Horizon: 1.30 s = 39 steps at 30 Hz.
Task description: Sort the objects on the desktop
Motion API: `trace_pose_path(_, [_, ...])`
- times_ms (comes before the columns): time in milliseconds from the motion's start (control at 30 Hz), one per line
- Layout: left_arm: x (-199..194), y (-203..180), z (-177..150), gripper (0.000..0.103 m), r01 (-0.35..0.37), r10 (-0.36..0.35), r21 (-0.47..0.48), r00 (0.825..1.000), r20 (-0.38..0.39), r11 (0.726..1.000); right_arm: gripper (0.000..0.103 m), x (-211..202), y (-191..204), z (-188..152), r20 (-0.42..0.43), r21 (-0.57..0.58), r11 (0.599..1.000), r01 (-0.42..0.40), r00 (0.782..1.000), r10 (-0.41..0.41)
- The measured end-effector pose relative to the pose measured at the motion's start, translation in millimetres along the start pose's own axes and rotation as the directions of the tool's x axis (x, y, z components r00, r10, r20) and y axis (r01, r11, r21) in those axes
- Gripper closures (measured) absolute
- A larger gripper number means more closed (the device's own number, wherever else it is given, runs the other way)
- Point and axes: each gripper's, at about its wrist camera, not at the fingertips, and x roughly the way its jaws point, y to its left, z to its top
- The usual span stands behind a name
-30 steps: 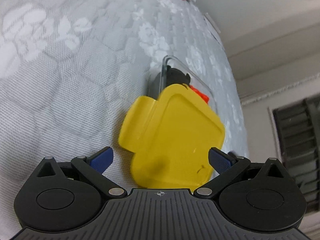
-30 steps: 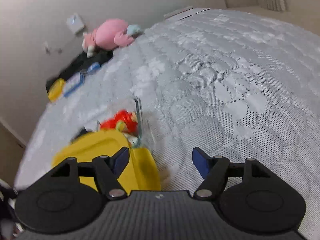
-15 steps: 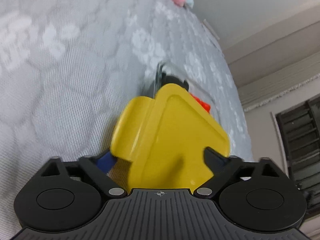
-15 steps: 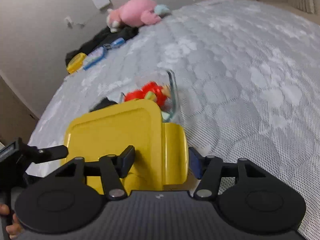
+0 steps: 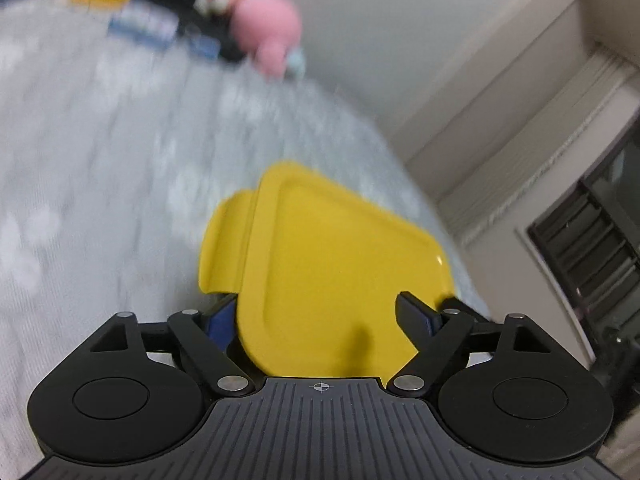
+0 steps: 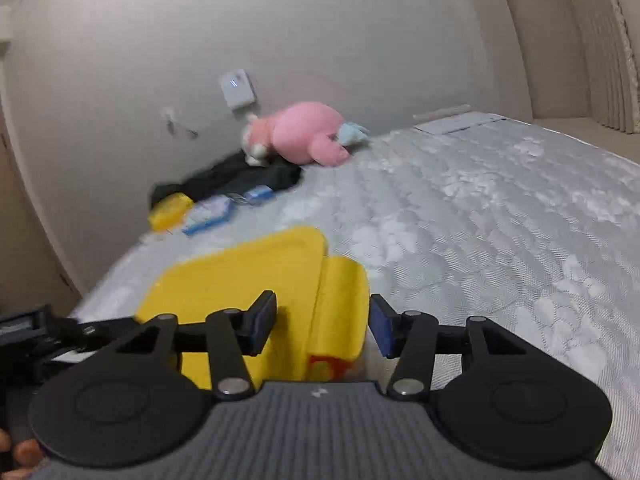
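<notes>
One yellow lid (image 5: 336,276) sits between the fingers of the left gripper (image 5: 322,316), which press against its near edges and grip it. The same lid's side flap (image 6: 344,300) lies in the gap of the right gripper (image 6: 322,322); one finger rests on the lid's top and the other stands just apart from the flap, so I cannot tell whether it grips. Something red shows under the flap. Beyond stretches one grey mattress (image 6: 500,220). Far off lie one pink plush toy (image 6: 308,136), one black cloth (image 6: 240,176), and one small yellow item (image 6: 168,208).
</notes>
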Motion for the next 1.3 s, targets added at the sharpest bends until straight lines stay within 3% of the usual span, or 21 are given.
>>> trace_pose_path(67, [6.4,6.9,-4.6,0.015,-0.026,0.026,-0.01,0.997,-0.075,1.0,0.058,5.6,-1.4,2.2,-0.001,0.008,1.0,0.002,1.0,-0.002])
trace_pose_path(133, [1.8,15.1,0.3,0.012,-0.032,0.028,-0.05,0.996,-0.086,0.998,0.055,11.2,-2.8,4.4,-0.003,0.016,1.0,0.004,1.0,-0.004])
trace_pose_path(333, [-10.3,51.5,22.9,0.01,-0.022,0.03,-0.201,0.999,0.038,0.979,0.05,27.9,-7.1,11.1,-0.007,0.039,0.999,0.011,1.0,-0.011])
trace_pose_path(433, [8.3,65.3,24.0,0.012,-0.003,0.002,-0.256,1.0,-0.004,0.967,0.05,36.3,-9.2,14.4,-0.009,0.051,0.999,0.014,1.0,-0.014])
trace_pose_path(567, [20.6,57.6,18.6,0.017,-0.05,0.037,-0.188,0.997,-0.073,0.981,0.05,44.8,-9.9,16.8,-0.009,0.057,0.998,0.023,1.0,-0.023])
trace_pose_path(633, [22.9,50.7,16.3,0.019,-0.025,0.01,-0.165,0.996,-0.092,0.986,0.05,40.8,-4.8,16.4,0.005,0.024,0.999,0.03,1.0,-0.03])
trace_pose_path(700, [26.9,41.1,13.6,0.018,-0.005,-0.01,-0.128,0.993,-0.113,0.992,0.052,38.5,-2.0,16.3,0.021,-0.009,0.999,0.045,0.999,-0.045])
trace_pose_path(800, [35.2,27.8,11.1,0.015,-0.032,0.029,-0.021,0.991,-0.132,0.999,0.052,37.7,-0.9,14.4,0.035,-0.033,0.996,0.08,0.996,-0.079])
trace_pose_path(867, [36.3,31.7,13.6,0.015,-0.036,0.032,-0.031,0.99,-0.136,0.999,0.052,37.1,-0.2,13.2,0.045,-0.049,0.994,0.103,0.994,-0.101])
trace_pose_path(933, [28.2,43.0,18.8,0.012,-0.028,0.017,-0.101,0.994,-0.111,0.994,0.052,36.6,0.5,12.0,0.055,-0.064,0.99,0.126,0.991,-0.123])
trace_pose_path(1000, [17.4,51.7,25.3,0.01,-0.027,0.017,-0.143,0.997,-0.07,0.989,0.047,36.0,1.2,10.8,0.065,-0.08,0.986,0.149,0.987,-0.144])
trace_pose_path(1167, [18.2,63.5,27.6,0.01,-0.022,0.005,-0.205,0.997,-0.083,0.978,0.045,25.9,8.3,13.5,0.102,-0.07,0.994,0.086,0.992,-0.078])
trace_pose_path(1200, [18.1,60.8,27.8,0.01,-0.028,0.012,-0.191,0.997,-0.082,0.981,0.05,23.8,9.8,14.1,0.109,-0.068,0.995,0.071,0.992,-0.064])
trace_pose_path(1300, [1.7,47.8,30.9,0.01,0.024,-0.024,-0.145,1.0,0.003,0.989,0.056,17.4,14.3,16.0,0.132,-0.062,0.998,0.027,0.991,-0.019])
